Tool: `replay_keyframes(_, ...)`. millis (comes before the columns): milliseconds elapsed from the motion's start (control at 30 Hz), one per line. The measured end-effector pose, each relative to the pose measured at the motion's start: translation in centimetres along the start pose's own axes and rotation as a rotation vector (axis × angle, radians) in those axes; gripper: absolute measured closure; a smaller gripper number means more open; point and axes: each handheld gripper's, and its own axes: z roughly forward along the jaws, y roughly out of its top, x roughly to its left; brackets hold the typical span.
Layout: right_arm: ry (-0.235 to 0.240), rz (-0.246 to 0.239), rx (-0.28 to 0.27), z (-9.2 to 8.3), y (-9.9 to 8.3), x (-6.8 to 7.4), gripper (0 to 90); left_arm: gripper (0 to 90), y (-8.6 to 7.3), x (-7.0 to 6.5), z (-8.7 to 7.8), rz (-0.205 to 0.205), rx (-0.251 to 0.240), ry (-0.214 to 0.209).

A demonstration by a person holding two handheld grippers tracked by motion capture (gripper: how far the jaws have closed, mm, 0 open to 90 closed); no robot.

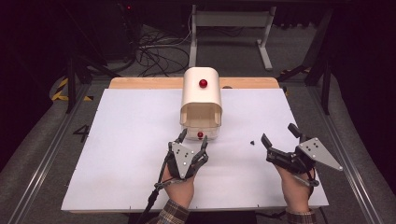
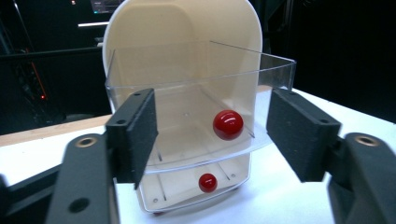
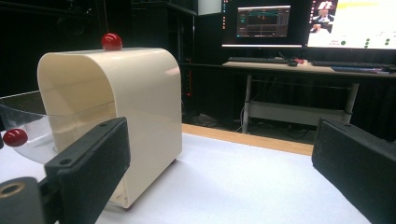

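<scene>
With the clear drawer (image 2: 196,135) pulled out of the cream cabinet (image 1: 201,95) at mid-surface, the released left tongs (image 1: 191,138) should back off straight, sparing its red knob (image 2: 228,124), while the right tongs (image 1: 280,135) wait parted.

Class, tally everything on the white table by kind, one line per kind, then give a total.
Cream box with clear drawers: 1
Red knobs: 3
Small black piece: 1
Hand-held tools, left tool and right tool: 2
Total: 7
</scene>
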Motion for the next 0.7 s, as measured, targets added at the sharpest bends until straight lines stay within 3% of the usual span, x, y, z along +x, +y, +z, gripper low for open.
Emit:
replay_keyframes(167,0.000,0.001,0.001,0.0,0.0,0.0,5.0,28.5,0.0,0.4,-0.1,0.016,0.011,0.005)
replay_keyframes(700,0.006,0.003,0.016,0.2,-0.2,0.0,5.0,15.8,0.5,2.2,-0.7,0.013,0.015,0.009)
